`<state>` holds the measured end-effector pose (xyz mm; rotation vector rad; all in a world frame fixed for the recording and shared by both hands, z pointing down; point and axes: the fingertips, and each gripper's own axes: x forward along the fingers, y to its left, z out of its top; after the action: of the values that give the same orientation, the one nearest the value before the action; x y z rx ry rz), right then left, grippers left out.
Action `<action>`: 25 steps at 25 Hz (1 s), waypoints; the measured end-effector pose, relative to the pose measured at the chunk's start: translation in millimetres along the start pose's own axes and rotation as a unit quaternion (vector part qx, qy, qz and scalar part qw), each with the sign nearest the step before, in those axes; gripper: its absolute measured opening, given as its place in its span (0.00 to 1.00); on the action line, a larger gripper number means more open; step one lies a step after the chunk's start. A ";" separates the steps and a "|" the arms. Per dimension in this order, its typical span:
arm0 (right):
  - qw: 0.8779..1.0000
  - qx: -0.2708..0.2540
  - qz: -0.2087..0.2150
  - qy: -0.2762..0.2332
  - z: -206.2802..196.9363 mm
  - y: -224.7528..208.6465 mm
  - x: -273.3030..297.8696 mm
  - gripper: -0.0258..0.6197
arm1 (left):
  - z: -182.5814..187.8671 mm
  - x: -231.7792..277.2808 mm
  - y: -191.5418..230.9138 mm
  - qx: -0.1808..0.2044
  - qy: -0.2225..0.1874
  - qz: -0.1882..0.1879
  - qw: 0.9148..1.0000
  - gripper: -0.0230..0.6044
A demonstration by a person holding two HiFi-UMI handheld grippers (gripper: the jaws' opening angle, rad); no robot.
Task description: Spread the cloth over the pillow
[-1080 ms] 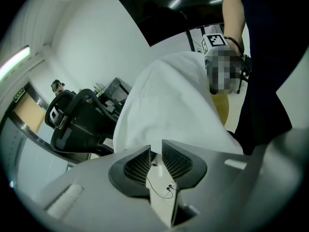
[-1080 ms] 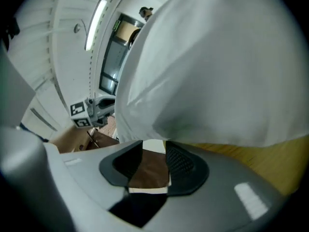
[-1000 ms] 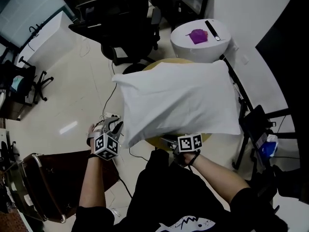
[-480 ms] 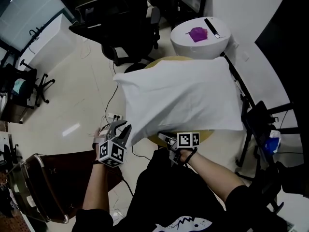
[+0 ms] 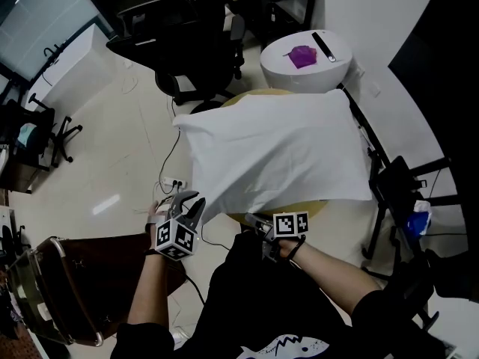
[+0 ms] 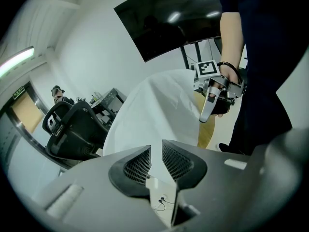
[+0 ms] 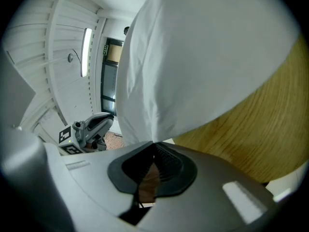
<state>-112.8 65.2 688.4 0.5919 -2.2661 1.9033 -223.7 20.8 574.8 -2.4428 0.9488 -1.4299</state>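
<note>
Lying with its long axis from 9 to 3 o'clock in the head view, the white cloth [image 5: 277,155] covers the round wooden table [image 7: 251,129], its near-left corner pointing to 7 o'clock past the rim. The left forearm [image 5: 150,290] reaches up from 6 o'clock; the left gripper [image 6: 155,151] aims at 1 o'clock, jaws narrowed on that corner. The right forearm [image 5: 337,264] enters from 4 o'clock; the right gripper [image 7: 153,144] points to 9 o'clock, its jaws having just closed on the cloth's near edge.
</note>
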 end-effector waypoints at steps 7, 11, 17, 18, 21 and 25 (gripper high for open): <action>1.000 -0.012 -0.001 0.017 -21.6 9.0 -27.1 0.05 | 4.9 0.6 -4.2 0.001 -0.002 -0.001 1.000 0.14; 1.000 -0.013 0.001 0.022 -28.1 11.4 -39.9 0.05 | 14.1 4.8 -6.7 0.002 -0.008 -0.003 1.000 0.14; 0.997 -0.024 -0.008 0.070 -50.5 4.0 -30.9 0.05 | 22.6 9.9 -11.1 0.011 -0.010 -0.009 1.000 0.14; 0.996 -0.032 -0.010 0.085 -58.6 3.0 -28.6 0.05 | 23.8 10.1 -11.2 0.012 -0.009 -0.009 1.000 0.13; 0.994 -0.043 -0.016 0.102 -73.0 0.2 -28.8 0.05 | 27.6 10.1 -11.7 0.015 -0.008 -0.008 1.000 0.14; 0.997 -0.036 -0.029 0.054 -55.1 -12.5 -46.3 0.08 | 33.5 9.5 -17.2 0.015 -0.012 -0.009 1.000 0.14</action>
<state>-74.3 126.9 695.1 0.5261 -2.2148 1.7731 -185.1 22.9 571.3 -2.4467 0.8956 -1.4083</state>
